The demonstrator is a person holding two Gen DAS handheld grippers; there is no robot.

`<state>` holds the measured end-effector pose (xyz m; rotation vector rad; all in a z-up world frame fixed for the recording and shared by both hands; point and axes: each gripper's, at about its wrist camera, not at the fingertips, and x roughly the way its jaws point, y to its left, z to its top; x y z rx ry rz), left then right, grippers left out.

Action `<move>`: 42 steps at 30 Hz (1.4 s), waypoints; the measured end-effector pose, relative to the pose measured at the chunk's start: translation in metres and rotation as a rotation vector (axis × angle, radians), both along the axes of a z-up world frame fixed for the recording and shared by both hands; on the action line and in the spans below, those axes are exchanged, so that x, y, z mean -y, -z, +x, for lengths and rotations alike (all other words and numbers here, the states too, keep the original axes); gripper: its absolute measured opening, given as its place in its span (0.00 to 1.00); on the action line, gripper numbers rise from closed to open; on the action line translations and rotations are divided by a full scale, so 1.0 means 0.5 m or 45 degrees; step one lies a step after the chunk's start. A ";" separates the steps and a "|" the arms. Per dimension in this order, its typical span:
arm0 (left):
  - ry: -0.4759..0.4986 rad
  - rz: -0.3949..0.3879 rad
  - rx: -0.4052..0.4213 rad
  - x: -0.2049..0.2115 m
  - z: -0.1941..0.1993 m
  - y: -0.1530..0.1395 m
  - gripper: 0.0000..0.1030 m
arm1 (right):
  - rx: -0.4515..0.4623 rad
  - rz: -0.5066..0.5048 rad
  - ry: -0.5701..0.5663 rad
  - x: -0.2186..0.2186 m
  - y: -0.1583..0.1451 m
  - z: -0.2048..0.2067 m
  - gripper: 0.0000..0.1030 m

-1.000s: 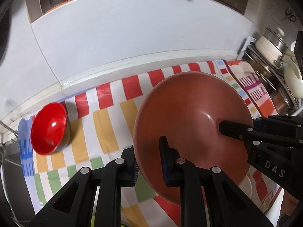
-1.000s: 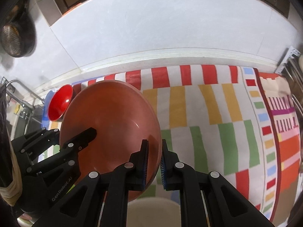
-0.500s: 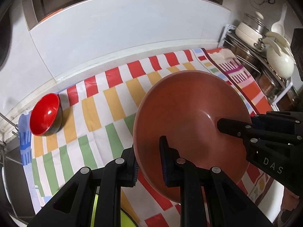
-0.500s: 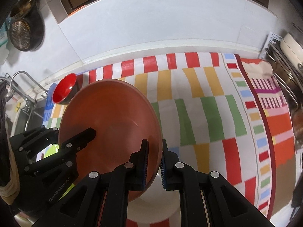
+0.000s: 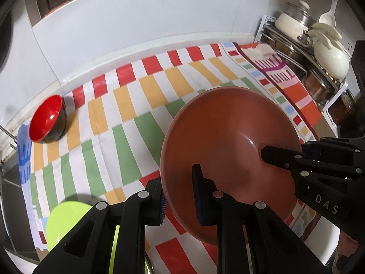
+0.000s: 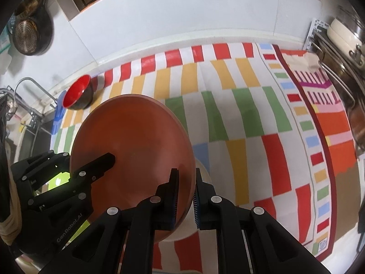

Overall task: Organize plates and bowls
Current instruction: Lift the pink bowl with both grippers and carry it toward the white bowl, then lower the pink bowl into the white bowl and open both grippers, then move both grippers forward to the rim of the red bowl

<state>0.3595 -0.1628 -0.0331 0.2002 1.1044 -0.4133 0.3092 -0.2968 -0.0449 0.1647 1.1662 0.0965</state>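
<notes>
While both our grippers pinch its rim, the terracotta plate [image 5: 228, 132] hangs tilted over the striped cloth [image 5: 141, 105]: wide, shallow, glossy. Left gripper [image 5: 180, 196] and right gripper [image 6: 185, 196] have jaws nearly closed on opposite edges.
</notes>
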 end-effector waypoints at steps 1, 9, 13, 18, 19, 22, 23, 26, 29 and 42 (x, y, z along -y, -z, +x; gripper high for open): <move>0.002 0.002 -0.005 0.002 -0.002 0.004 0.20 | -0.009 0.004 0.002 0.002 0.005 -0.004 0.12; 0.015 0.041 -0.056 0.019 -0.016 0.045 0.20 | -0.054 0.008 0.014 0.016 0.036 -0.026 0.12; 0.016 0.063 -0.075 0.024 -0.017 0.061 0.20 | -0.079 0.012 0.015 0.020 0.054 -0.031 0.12; 0.004 0.089 -0.080 0.024 -0.019 0.074 0.20 | -0.105 0.001 0.015 0.022 0.074 -0.035 0.12; 0.002 0.094 -0.079 0.024 -0.019 0.076 0.20 | -0.106 -0.008 0.015 0.022 0.076 -0.036 0.12; -0.005 0.102 -0.073 0.027 -0.018 0.081 0.20 | -0.094 -0.027 0.014 0.023 0.077 -0.039 0.12; -0.004 0.105 -0.069 0.027 -0.018 0.081 0.20 | -0.089 -0.040 0.014 0.022 0.076 -0.039 0.13; -0.005 0.129 -0.047 0.029 -0.018 0.082 0.29 | -0.079 -0.051 0.020 0.025 0.077 -0.041 0.13; -0.014 0.144 -0.012 0.027 -0.021 0.076 0.37 | -0.083 -0.038 0.024 0.030 0.081 -0.041 0.17; -0.118 0.109 0.068 -0.002 -0.016 0.024 0.47 | 0.019 -0.088 0.022 0.029 0.049 -0.048 0.25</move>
